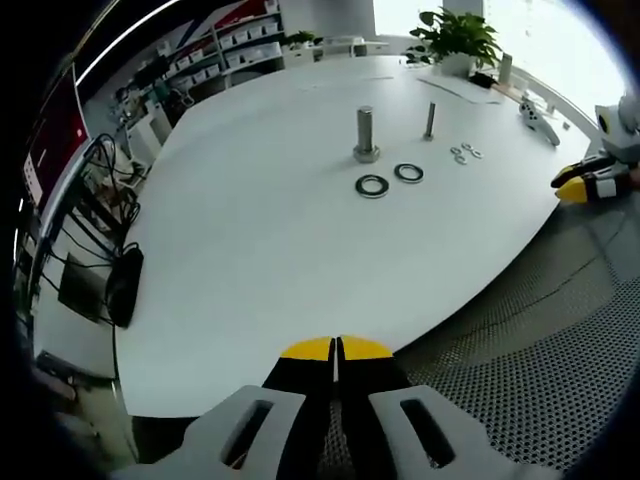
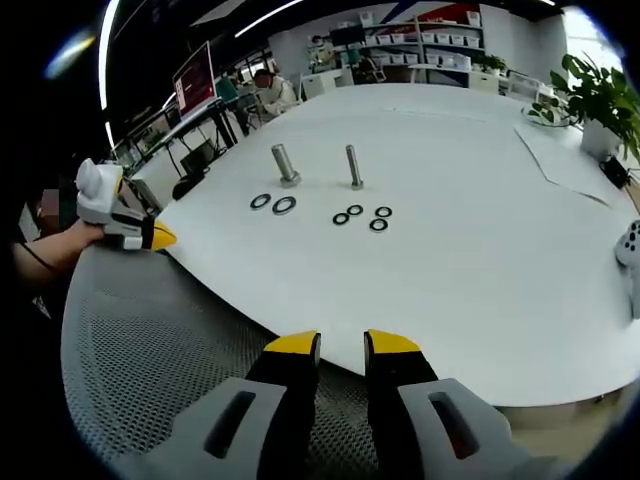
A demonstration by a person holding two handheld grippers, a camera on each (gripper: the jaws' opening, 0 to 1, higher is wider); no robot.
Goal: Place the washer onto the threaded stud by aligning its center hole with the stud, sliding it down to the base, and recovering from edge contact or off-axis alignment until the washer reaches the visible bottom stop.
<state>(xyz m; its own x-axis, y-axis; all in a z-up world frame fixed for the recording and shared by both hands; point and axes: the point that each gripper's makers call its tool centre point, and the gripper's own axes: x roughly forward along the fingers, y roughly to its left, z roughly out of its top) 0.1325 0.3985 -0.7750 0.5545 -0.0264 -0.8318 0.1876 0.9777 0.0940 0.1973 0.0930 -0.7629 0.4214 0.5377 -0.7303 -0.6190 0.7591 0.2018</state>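
Currently, washers: two large rings (image 1: pixel 372 186) and (image 1: pixel 408 172) lie flat on the white table (image 1: pixel 260 260), just beside the thick stud, holes facing up; neither is lifted.
Thick stud: bolt (image 1: pixel 366 134) stands upright on its head, long axis vertical, shank bare.
Thin stud: (image 1: pixel 430 120) upright, three small washers (image 2: pixel 355 214) near it.
Progress: nothing threaded; pick-up, alignment and slide-down all remain, by my reading.
Left gripper: (image 1: pixel 336 347) jaws pressed together, holding nothing, over the table's edge.
Right gripper: (image 2: pixel 342 343) jaws narrowly parted, empty, well apart from the washers.
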